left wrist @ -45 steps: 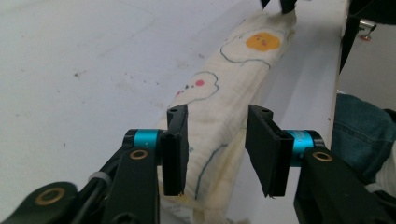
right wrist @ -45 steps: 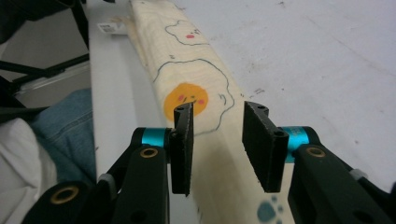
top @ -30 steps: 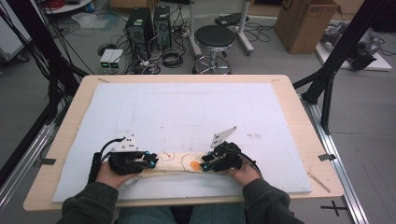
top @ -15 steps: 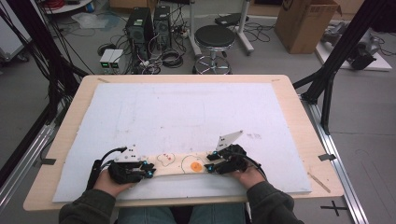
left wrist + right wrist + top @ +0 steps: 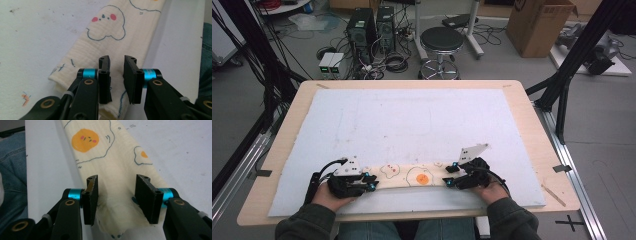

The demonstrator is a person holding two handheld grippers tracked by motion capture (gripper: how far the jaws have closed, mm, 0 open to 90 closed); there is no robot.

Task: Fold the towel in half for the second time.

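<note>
- Left gripper view showed the left gripper [image 5: 117,75] with its jaws a narrow gap apart, straddling one end of the folded cloth [image 5: 110,47] without pinching it; the cloth lay flat below them.
- The right gripper [image 5: 120,195] stood wider open over the cloth's other end, whose edge bulged up a little between the jaws, though I could not be sure whether the pads touched it.
- Judging by this, both hands were set at opposite ends so the long strip could be gripped and folded or lifted evenly.
- In the high view the cloth lay along the near edge of the white mat [image 5: 422,120], stretched between the two grippers.
- Its very ends were hidden under the jaws, and the printed egg [image 5: 84,139] figures were partly cut off.
</note>
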